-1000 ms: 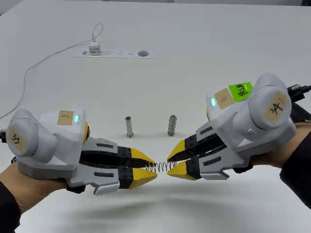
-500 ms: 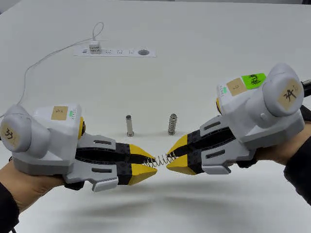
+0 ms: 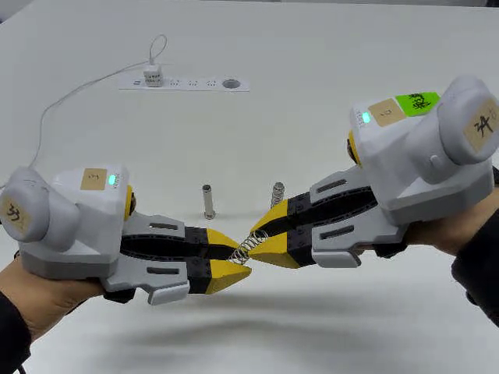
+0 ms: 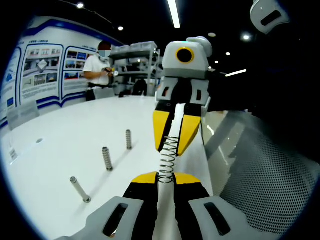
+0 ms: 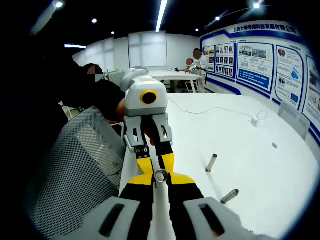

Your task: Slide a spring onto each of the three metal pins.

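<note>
- Head view: the left gripper (image 3: 232, 266) and the right gripper (image 3: 261, 240) each clamp one end of the loose coiled steel spring (image 3: 246, 249), held in the air. The bare metal pin (image 3: 207, 202) stands behind.
- Left gripper view: the middle pin (image 4: 107, 158) carries a spring, and the far pin (image 4: 128, 139) appears to as well. Judged: two done, one left.
- Right gripper view: the jaws are closed on the spring's end.

white table (image 3: 327, 86), matte, broad. on its far side a flat white power strip (image 3: 184, 84) lies lengthwise, with a round grey disc at its right end. small white plug (image 3: 152, 76) seated at the strip's left end. thin white cable (image 3: 78, 93) loops above the plug, then trails left across the tabletop. grey mesh chair back (image 4: 260, 165) beside the table edge. blue-and-white wall posters (image 4: 50, 65) behind. person in white top (image 4: 100, 67) standing near shelves (image 4: 135, 60). ceiling strip light (image 4: 174, 12) lit.
</note>
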